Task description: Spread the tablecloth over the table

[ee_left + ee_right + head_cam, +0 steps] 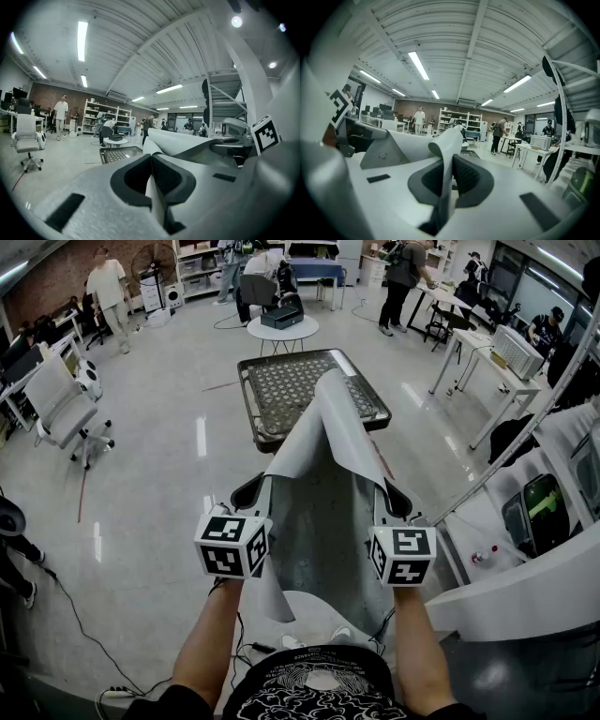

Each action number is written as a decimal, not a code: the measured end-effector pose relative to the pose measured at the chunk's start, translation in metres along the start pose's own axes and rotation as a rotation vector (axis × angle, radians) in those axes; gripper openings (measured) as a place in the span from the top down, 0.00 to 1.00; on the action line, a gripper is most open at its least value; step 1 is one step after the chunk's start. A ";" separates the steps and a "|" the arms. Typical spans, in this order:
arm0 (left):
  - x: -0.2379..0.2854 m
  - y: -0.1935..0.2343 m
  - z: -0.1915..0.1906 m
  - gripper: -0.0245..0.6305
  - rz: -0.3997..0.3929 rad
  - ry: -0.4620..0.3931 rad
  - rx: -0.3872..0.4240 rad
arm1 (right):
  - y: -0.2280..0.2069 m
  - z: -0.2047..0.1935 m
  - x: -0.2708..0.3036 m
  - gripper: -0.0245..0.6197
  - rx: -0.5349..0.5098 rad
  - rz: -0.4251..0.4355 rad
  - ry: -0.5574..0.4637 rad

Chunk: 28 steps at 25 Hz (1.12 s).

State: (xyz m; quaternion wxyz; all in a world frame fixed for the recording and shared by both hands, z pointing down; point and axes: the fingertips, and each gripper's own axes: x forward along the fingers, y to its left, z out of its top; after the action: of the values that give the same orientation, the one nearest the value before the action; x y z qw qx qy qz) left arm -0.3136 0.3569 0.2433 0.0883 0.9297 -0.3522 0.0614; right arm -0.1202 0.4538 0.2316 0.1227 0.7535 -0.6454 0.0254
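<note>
- While the cloth (323, 474) sags in a long strip between the person and the table (281, 390), its far end is curled over onto the near right part of the mesh top, with the pale underside showing.
- Near edge is up in the air, one corner in each gripper, and a loose flap hangs below the left one.
- Left gripper (151, 173): jaws clamped shut on the cloth, the sheet pinched edge-on between the dark pads.
- Right gripper (449, 176): same story, jaws closed tight on a fold that rolls up and over in front of it.
- Both point roughly level, a touch downward, side by side and apart.
- Most of the mesh top is bare, so I'd call this the carry-and-lay step, barely begun.
- Next move, as I judge it: keep both grips, lift and carry the near edge forward over the table so the curl unrolls, then pull the corners apart to flatten it.
- A small round table (282, 331) stands beyond, well clear.
</note>
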 end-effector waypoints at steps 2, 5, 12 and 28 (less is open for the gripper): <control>0.006 0.001 0.001 0.95 -0.003 0.003 0.006 | -0.004 -0.001 0.005 0.95 0.006 -0.006 0.001; 0.017 0.000 0.003 0.95 -0.006 0.008 0.013 | -0.012 -0.003 0.011 0.95 0.013 -0.010 0.002; 0.053 -0.005 0.008 0.95 0.004 0.016 0.028 | -0.042 -0.004 0.037 0.95 0.021 -0.003 -0.008; 0.191 -0.048 0.033 0.95 0.207 0.027 -0.002 | -0.195 -0.005 0.147 0.95 -0.006 0.151 -0.026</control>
State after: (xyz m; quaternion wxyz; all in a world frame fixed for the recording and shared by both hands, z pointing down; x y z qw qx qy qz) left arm -0.1381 0.2628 0.2392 0.0870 0.8874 -0.4451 0.0822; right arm 0.0956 0.3392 0.2360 0.1145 0.7024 -0.7021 0.0228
